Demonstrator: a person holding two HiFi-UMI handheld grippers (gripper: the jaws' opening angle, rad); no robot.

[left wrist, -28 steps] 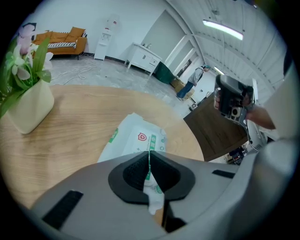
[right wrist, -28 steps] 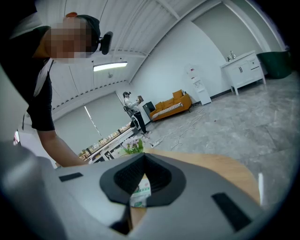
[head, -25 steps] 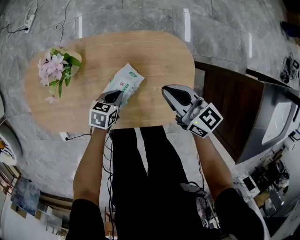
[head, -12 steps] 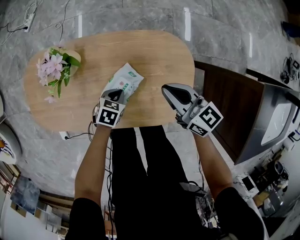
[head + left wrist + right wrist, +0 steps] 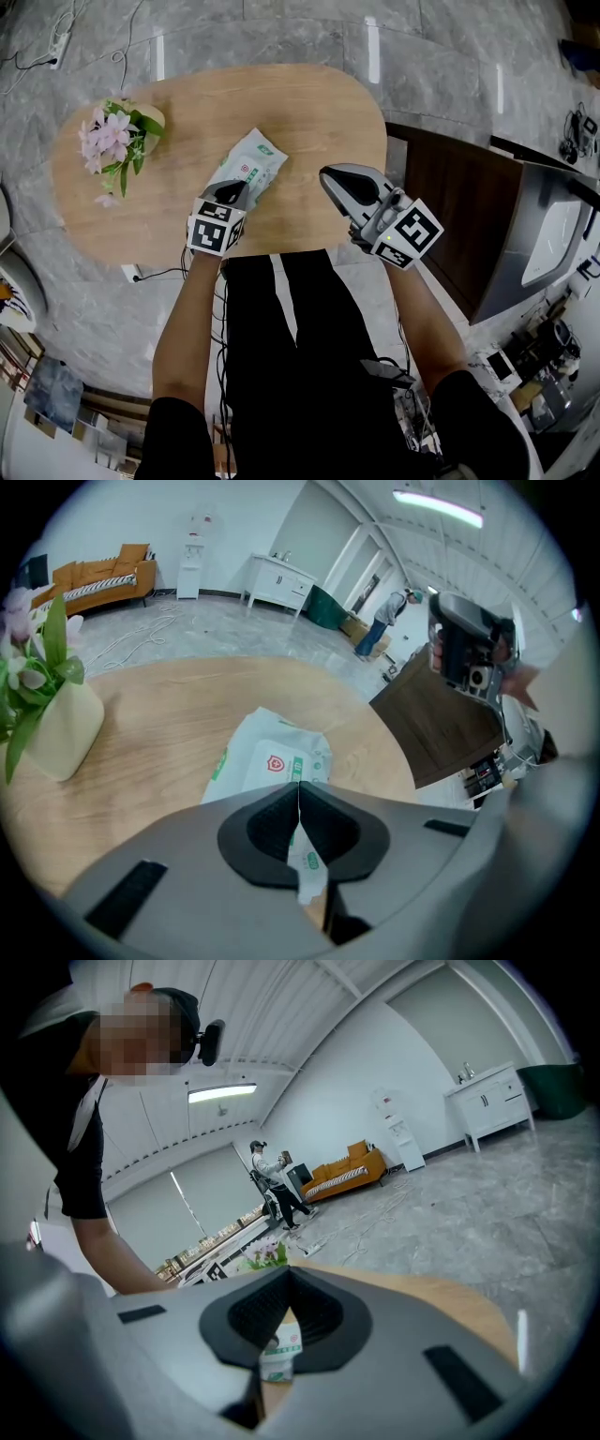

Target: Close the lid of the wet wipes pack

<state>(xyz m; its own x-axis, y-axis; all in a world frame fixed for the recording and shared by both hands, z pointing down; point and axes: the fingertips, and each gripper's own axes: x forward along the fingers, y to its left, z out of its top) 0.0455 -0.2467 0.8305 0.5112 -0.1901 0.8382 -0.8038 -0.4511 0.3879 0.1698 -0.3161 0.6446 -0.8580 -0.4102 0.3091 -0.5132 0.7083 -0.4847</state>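
The wet wipes pack [image 5: 251,161] is white and green and lies slantwise on the oval wooden table [image 5: 309,112]. In the left gripper view the wet wipes pack [image 5: 274,757] shows its label flap lying flat on top. My left gripper [image 5: 229,193] points steeply down over the pack's near end, jaws shut with nothing between them; I cannot tell whether the tips touch the pack. My left gripper [image 5: 298,786] has the pack just beyond its tips. My right gripper [image 5: 330,178] hangs shut and empty over the table's right part. Under my right gripper [image 5: 287,1274] the wet wipes pack [image 5: 279,1354] shows in part.
A cream vase of pink flowers [image 5: 117,141] stands at the table's left end; the vase [image 5: 56,726] is also in the left gripper view. A dark wooden cabinet [image 5: 450,216] stands right of the table. Grey marble floor surrounds it. A person [image 5: 272,1185] stands far off.
My left gripper has shifted slightly to the right over the pack's near end. The right gripper and the pack have stayed put.
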